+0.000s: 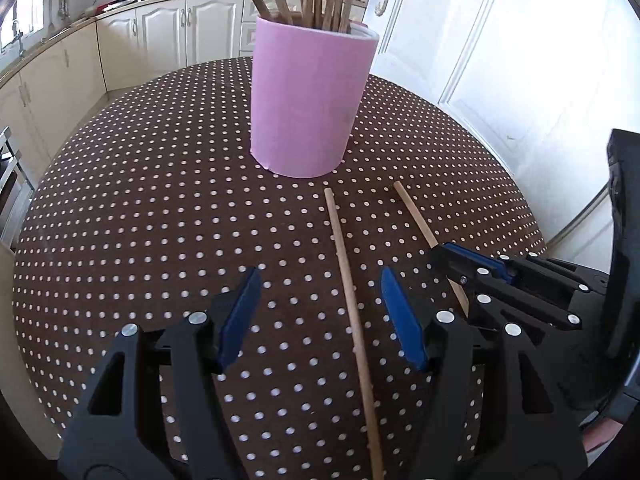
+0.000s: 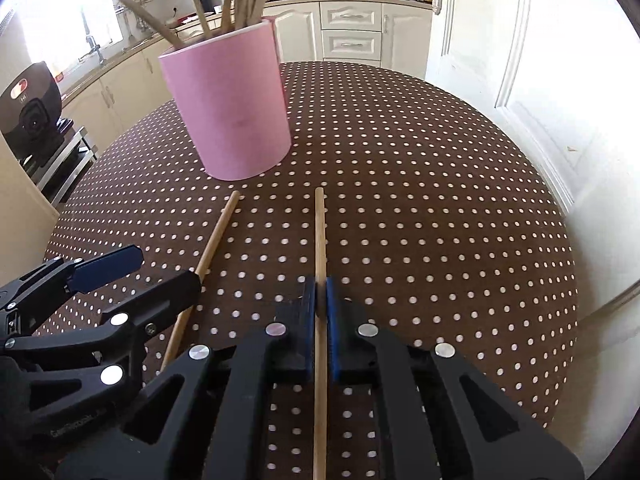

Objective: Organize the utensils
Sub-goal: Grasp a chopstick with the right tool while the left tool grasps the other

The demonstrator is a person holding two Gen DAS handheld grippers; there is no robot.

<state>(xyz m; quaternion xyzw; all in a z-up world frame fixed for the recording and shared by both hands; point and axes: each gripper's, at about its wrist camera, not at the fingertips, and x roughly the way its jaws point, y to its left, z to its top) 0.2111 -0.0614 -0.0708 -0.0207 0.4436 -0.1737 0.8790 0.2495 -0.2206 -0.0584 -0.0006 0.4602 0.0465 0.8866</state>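
The right gripper [image 2: 320, 296] is clamped on one wooden chopstick [image 2: 319, 232] whose long axis runs straight ahead from the fingers, its far tip stopping just short of the pink holder [image 2: 228, 112] full of upright chopsticks. The left gripper [image 1: 320, 312] stands with its jaws apart straddling the second chopstick [image 1: 348, 280], not gripping it. Bare polka-dot tablecloth [image 2: 440, 200] lies open to the right; lifting and tipping the held stick must clear the holder's rim.
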